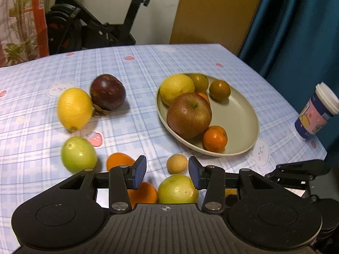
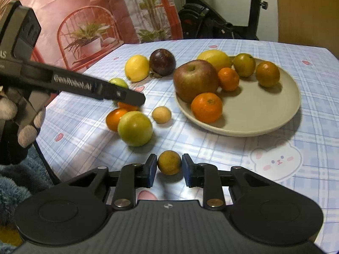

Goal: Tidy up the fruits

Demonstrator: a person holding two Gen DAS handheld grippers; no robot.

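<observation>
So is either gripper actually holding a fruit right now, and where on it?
The right gripper has a small yellowish citrus between its fingers, at the fruit's two sides, though firm contact cannot be told. The left gripper is open and holds nothing.

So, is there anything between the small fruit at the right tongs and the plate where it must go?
The yellow-orange fruit sits between the fingers of the right tongs. Toward the plate only bare tablecloth shows. The green fruit lies off to the left, outside that path. The plate's near right part is free.
</observation>
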